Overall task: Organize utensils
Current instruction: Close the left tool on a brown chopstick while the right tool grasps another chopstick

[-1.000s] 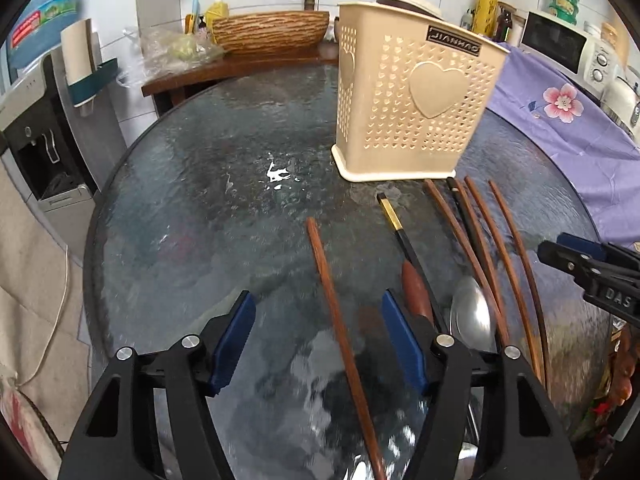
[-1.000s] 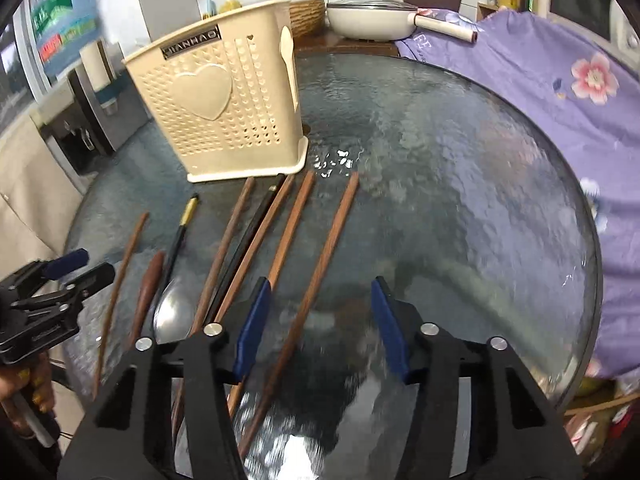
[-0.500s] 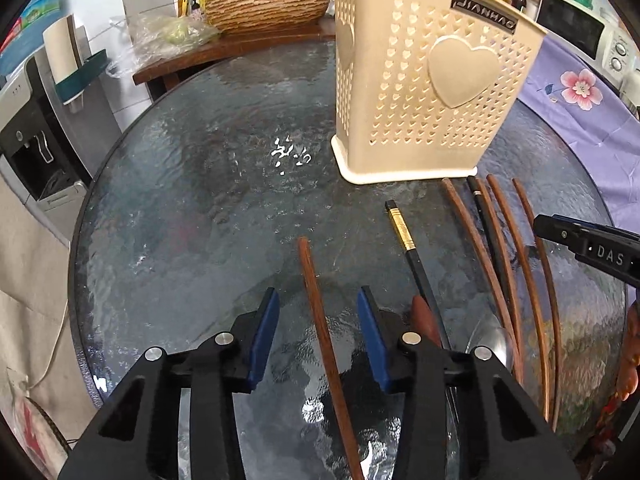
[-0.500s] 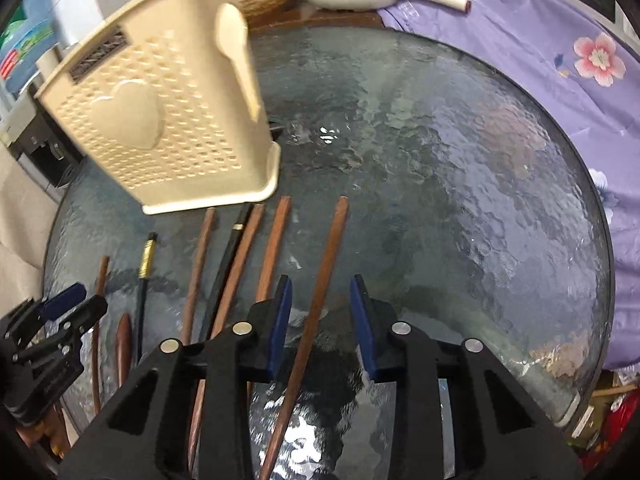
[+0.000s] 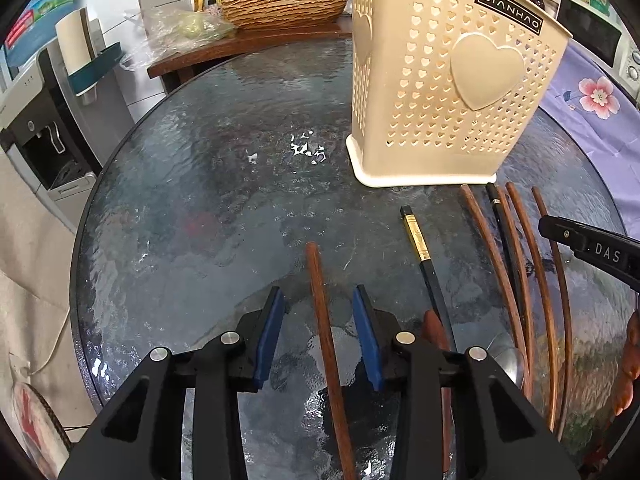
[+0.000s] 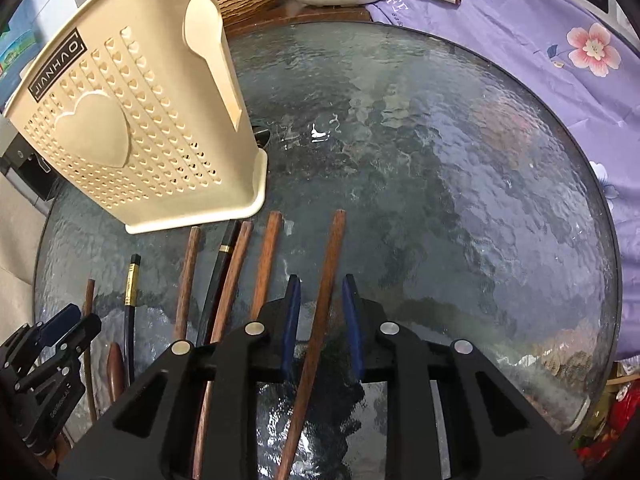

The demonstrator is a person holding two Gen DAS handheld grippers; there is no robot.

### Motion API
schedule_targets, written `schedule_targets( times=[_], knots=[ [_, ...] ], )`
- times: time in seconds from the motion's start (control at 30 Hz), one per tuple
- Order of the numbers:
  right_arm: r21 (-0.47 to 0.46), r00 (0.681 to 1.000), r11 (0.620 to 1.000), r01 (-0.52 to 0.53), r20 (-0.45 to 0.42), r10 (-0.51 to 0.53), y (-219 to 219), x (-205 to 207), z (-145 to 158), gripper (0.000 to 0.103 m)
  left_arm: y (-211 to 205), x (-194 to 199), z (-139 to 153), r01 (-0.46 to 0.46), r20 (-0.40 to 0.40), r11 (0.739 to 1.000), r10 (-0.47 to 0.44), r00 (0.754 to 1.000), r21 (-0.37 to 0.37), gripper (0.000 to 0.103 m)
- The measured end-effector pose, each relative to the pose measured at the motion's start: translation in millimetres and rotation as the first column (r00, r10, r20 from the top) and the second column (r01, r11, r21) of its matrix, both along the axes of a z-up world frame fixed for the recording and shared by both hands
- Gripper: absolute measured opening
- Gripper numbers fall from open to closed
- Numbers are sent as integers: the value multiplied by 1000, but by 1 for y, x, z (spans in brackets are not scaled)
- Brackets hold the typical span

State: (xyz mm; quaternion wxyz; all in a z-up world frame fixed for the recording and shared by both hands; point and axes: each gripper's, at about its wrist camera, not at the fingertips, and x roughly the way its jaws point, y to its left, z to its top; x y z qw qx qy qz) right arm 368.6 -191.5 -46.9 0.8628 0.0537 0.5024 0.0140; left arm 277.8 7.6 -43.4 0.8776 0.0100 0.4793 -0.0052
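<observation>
The lower ends of all the utensils were cut off by the frame edge or hidden under the black gripper bodies, and the spoon (image 5: 508, 360) showed only as a sliver of steel bowl beside the left gripper's frame. Whether any pad actually touched wood could not be made out for certain.

The left gripper (image 5: 318, 312) pointed steeply down at the round glass worktop (image 5: 200, 220), its blue fingers (image 5: 270, 332) straddling the leftmost brown chopstick (image 5: 320, 304), a visible gap on either side. The right gripper (image 6: 320, 308) tilted down likewise, its fingers (image 6: 290, 320) either side of the rightmost brown chopstick (image 6: 326, 280), closer in but seemingly not yet pressing.

Both sets of fingers had just been closing; a second earlier each stood far wider, and both grippers had since come nearer the cream holder (image 5: 448, 80), which loomed larger in both views.

The remaining chopsticks (image 6: 224, 280) lay side by side on the worktop, pointing at the holder's base, with a black gold-banded one (image 5: 418, 240) between the groups. The holder stood upright toward the worktop's far edge.
</observation>
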Motion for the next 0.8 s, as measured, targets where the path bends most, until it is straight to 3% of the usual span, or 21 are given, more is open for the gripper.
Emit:
schedule_targets(
  times=[0.13,0.3,0.5,0.8],
  knots=[
    [-26,1000,1000,8,7,-8,4,5,0,11,-2,0,0,2,8,1000,-2,1000,2,31],
    [-22,1000,999,23,15,-23,4,11,-2,8,-7,3,1,-4,16,1000,4,1000,11,7],
    [3,999,1000,27,29,-27,-3,15,-4,8,-9,5,1,2,32,1000,-2,999,-3,6],
    [160,996,987,-4,94,-11,-28,14,10,8,5,11,16,16,58,994,-9,998,-109,6]
  ],
)
